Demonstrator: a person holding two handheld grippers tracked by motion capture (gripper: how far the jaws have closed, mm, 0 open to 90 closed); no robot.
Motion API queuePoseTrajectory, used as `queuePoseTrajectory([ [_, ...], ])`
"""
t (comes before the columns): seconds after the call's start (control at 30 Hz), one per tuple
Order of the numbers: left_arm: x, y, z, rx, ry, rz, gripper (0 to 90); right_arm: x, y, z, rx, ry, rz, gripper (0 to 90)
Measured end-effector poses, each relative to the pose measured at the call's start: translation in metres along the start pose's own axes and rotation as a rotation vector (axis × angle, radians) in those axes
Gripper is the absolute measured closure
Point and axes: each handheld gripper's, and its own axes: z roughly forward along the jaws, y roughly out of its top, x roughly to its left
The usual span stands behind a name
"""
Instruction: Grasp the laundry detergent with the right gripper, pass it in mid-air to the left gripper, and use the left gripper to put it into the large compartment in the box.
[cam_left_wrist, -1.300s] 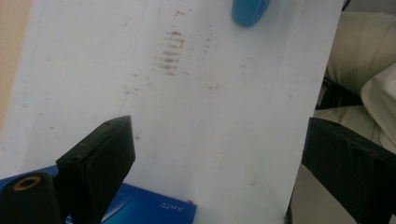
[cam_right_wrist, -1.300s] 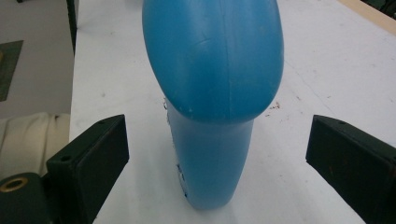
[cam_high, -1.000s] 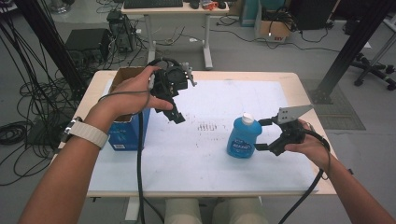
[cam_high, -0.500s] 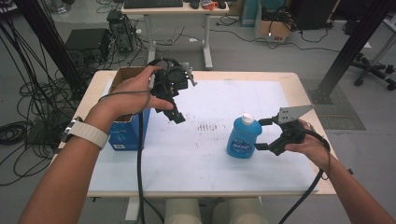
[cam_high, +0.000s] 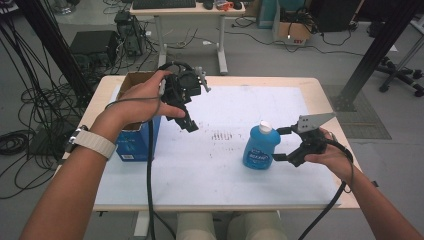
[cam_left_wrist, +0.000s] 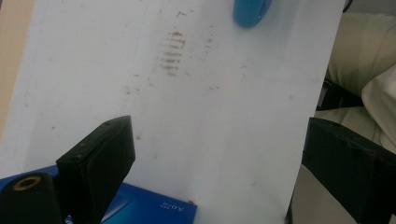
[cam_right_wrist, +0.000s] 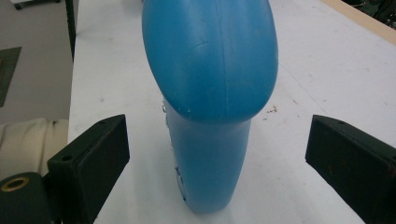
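Note:
A blue dish-soap bottle (cam_high: 259, 148) with a white cap stands upright on the white table sheet (cam_high: 220, 165), right of the middle. My right gripper (cam_high: 276, 144) is level at its right side. In the right gripper view the bottle (cam_right_wrist: 210, 93) stands between the wide jaws of the right gripper (cam_right_wrist: 215, 122) with a gap on each side, so the gripper is open. My left gripper (cam_high: 189, 124) hangs above the sheet at the left, tips pointing down. In its own view the left gripper (cam_left_wrist: 219, 128) is open with nothing between its jaws, and the bottle (cam_left_wrist: 250, 11) lies far off at the top.
A blue box (cam_high: 136, 142) with an open cardboard top stands at the table's left edge, just left of the left gripper; its corner (cam_left_wrist: 149, 207) shows under the left jaw. Brown smudges (cam_high: 222, 135) mark the sheet. Cables trail from both grippers toward the near edge.

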Motion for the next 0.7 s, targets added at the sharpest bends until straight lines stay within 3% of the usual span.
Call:
queuePoseTrajectory([
  [0.7,0.0005,0.0005,-0.0001,0.0,0.001,0.001,9.9,-0.0005,-0.0004,-0.0014,-0.004,0.0,0.006,5.6],
])
